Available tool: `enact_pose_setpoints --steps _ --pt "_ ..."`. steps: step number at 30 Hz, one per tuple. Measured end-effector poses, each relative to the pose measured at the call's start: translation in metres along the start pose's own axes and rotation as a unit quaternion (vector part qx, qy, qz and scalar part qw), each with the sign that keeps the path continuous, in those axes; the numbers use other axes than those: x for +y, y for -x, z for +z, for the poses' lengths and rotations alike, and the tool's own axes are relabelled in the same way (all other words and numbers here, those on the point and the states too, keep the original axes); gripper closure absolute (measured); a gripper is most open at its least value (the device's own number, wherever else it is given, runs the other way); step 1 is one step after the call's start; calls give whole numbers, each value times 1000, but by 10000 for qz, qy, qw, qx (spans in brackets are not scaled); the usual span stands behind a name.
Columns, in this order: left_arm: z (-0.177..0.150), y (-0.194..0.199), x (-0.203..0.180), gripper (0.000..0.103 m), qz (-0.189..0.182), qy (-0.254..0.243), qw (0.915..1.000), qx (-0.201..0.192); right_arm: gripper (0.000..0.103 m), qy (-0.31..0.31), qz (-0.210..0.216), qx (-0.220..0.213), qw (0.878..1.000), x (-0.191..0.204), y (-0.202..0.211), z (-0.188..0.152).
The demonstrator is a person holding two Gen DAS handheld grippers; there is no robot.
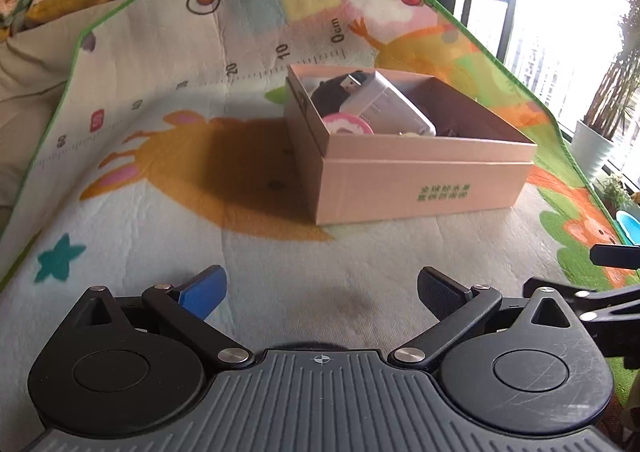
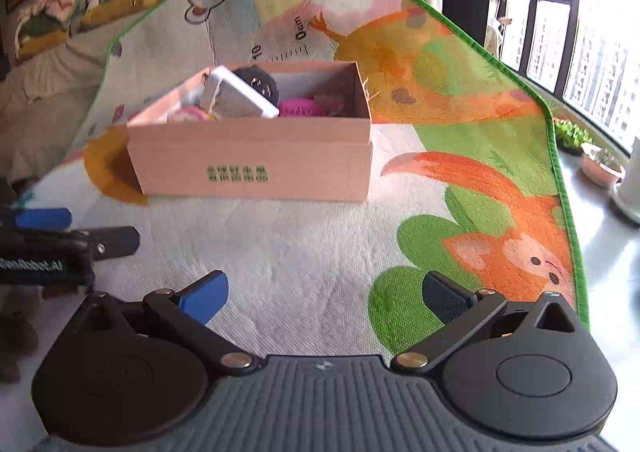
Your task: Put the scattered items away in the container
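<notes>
The left gripper [image 1: 322,292], with one blue and one black pad, is seen spread wide and empty at lower centre. A pink cardboard box [image 1: 424,188] is placed right of centre on the printed cartoon play mat [image 1: 160,192]; a white rectangular device [image 1: 384,104] is contained within.

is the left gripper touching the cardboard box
Apart. In the left wrist view the left gripper has its jaws wide open and empty, with a stretch of bare play mat between its fingertips and the cardboard box.

Matt cardboard box [image 1: 420,180]; woven cloth mat [image 1: 160,212]; matt black plastic gripper body [image 1: 320,392].
</notes>
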State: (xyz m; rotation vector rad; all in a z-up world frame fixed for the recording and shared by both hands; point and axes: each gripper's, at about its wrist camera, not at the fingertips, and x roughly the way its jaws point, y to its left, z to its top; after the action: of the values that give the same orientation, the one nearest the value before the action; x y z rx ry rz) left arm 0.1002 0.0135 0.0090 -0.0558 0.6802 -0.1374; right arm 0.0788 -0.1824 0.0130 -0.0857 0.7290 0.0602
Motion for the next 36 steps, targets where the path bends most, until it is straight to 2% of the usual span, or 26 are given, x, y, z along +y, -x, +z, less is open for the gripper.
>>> enact_pose_setpoints --steps 3,6,10,15,36 --pt "-5 5 -7 0 318 57 9994 -130 0 -78 -30 91 9999 -2 -4 1" --pt "-9 4 -14 0 491 -86 9988 15 0 -350 154 159 9991 -12 -7 1" --pt "-12 3 -21 0 698 -265 9972 61 0 -365 99 83 9993 -10 -7 -2" --pt "-12 3 -20 0 661 -222 9975 82 0 -423 64 -137 9990 -11 -4 -10" --pt "-12 2 -19 0 617 -173 9979 87 0 -414 15 -146 9990 -9 -4 -10"
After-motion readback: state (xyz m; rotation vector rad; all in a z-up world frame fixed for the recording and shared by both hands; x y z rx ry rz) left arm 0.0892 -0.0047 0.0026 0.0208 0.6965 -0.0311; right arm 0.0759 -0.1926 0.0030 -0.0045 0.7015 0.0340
